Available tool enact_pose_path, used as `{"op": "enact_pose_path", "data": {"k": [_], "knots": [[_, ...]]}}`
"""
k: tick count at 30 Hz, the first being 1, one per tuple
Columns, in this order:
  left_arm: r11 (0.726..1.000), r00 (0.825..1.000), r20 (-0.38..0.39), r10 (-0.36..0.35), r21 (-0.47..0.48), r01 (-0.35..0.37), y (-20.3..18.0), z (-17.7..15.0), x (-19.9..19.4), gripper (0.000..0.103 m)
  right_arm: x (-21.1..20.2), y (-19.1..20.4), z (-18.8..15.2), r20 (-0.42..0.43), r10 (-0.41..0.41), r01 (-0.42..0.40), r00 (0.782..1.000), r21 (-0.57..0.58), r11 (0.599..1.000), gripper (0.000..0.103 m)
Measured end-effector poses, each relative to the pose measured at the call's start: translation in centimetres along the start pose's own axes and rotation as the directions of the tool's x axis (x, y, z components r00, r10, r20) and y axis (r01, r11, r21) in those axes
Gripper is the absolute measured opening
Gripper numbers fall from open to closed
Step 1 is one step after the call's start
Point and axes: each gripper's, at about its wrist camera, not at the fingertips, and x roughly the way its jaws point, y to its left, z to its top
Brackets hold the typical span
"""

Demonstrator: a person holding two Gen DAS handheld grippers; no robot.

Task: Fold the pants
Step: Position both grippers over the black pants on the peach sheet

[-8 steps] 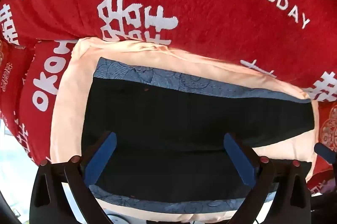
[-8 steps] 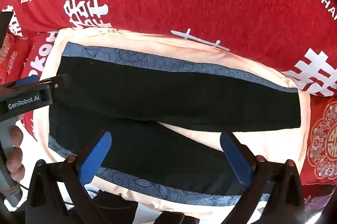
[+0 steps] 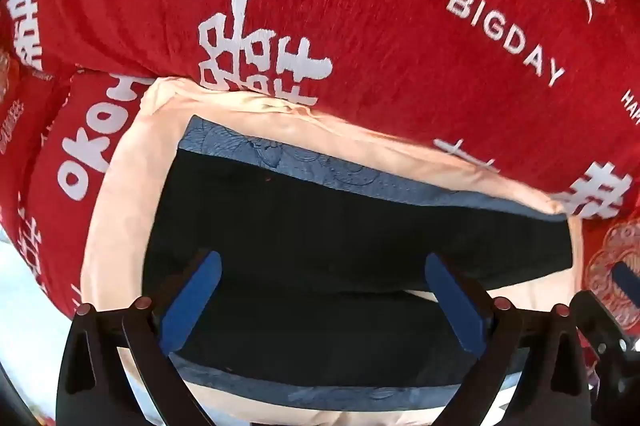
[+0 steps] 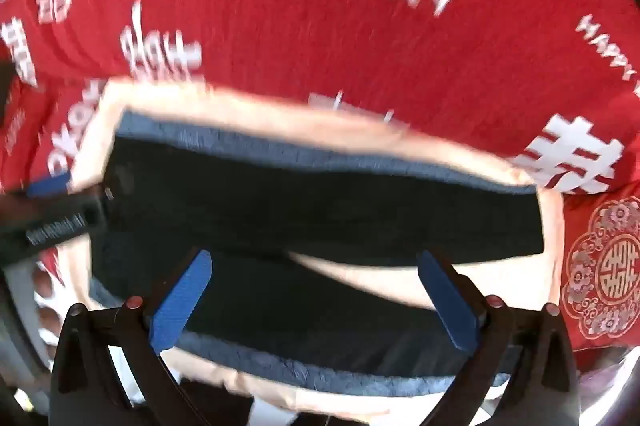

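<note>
Black pants (image 3: pixel 340 226) lie spread flat on a peach cloth with a blue patterned border (image 3: pixel 120 194), their two legs running to the right with a gap of peach cloth between them (image 4: pixel 360 274). My left gripper (image 3: pixel 322 300) is open and empty, hovering over the waist and near leg. My right gripper (image 4: pixel 314 300) is open and empty over the near leg of the pants (image 4: pixel 280 210). The right wrist view is blurred. The left gripper's body (image 4: pixel 52 214) shows at the left edge of the right wrist view.
A red blanket (image 3: pixel 360 46) with white characters and "THE BIGDAY" lies behind the peach cloth. A red cushion with a round white ornament (image 4: pixel 608 266) lies at the right. The near edge of the peach cloth (image 3: pixel 320 414) is right below the grippers.
Both grippers have moved forward and lower over the pants, which fill more of each view. The right wrist view is now motion-blurred. Both stay open.
</note>
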Motion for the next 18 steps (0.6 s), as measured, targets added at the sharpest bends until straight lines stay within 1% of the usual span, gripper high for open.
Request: {"op": "enact_pose_path", "data": {"k": [1, 2, 3, 4, 5, 6, 7, 9, 10, 12, 14, 18], "knots": [[1.000, 1.000, -0.011, 0.015, 0.025, -0.015, -0.4, -0.3, 0.1, 0.102, -0.9, -0.3, -0.1, 0.040, -0.007, 0.006, 0.999, 0.014, 1.000, 0.103], [0.997, 0.998, -0.038, 0.047, 0.062, -0.045, -1.0, -0.4, 0.3, 0.102, -1.7, -0.7, -0.4, 0.084, 0.006, -0.009, 0.996, 0.031, 0.999, 0.103], [0.992, 0.994, -0.066, 0.083, 0.103, -0.076, -1.6, -0.6, 0.6, 0.102, -2.1, 0.0, -0.1, 0.101, 0.016, -0.019, 0.995, 0.029, 0.999, 0.103], [0.987, 0.992, -0.066, 0.111, 0.126, -0.102, -1.9, -1.2, 0.7, 0.102, -2.2, -0.1, -0.3, 0.099, 0.042, -0.043, 0.994, 0.016, 0.999, 0.103], [0.984, 0.990, -0.053, 0.133, 0.126, -0.126, -2.1, -1.6, 0.4, 0.102, -1.7, 0.0, -0.6, 0.064, 0.039, -0.038, 0.997, -0.015, 0.999, 0.103], [0.982, 0.988, -0.035, 0.153, 0.114, -0.148, -2.1, -2.0, -0.1, 0.102, -1.5, -0.2, -1.0, 0.054, 0.045, -0.044, 0.998, -0.032, 0.999, 0.103], [0.983, 0.987, -0.028, 0.161, 0.092, -0.158, -2.0, -2.3, -0.7, 0.102, -1.3, -0.2, -1.4, 0.039, 0.068, -0.066, 0.997, -0.053, 0.996, 0.103], [0.988, 0.988, -0.019, 0.151, 0.039, -0.150, -1.7, -3.0, -2.1, 0.102, -1.2, -0.3, -2.2, 0.023, 0.093, -0.092, 0.995, -0.064, 0.994, 0.103], [0.988, 0.988, -0.009, 0.152, 0.028, -0.152, -1.6, -3.1, -2.7, 0.102, -1.1, -0.2, -2.4, 0.011, 0.114, -0.113, 0.993, -0.070, 0.991, 0.103], [0.984, 0.984, 0.015, 0.175, 0.039, -0.175, -1.8, -3.7, -3.6, 0.102, -1.3, -0.1, -2.9, -0.004, 0.158, -0.158, 0.987, -0.095, 0.983, 0.103], [0.983, 0.985, 0.020, 0.174, 0.064, -0.175, -2.0, -4.2, -4.4, 0.102, -1.9, 0.1, -3.6, 0.007, 0.165, -0.163, 0.986, -0.117, 0.980, 0.103], [0.982, 0.983, 0.025, 0.183, 0.046, -0.184, -1.9, -4.6, -5.5, 0.102, -1.8, 0.3, -3.8, -0.020, 0.179, -0.181, 0.984, -0.116, 0.977, 0.103]]}}
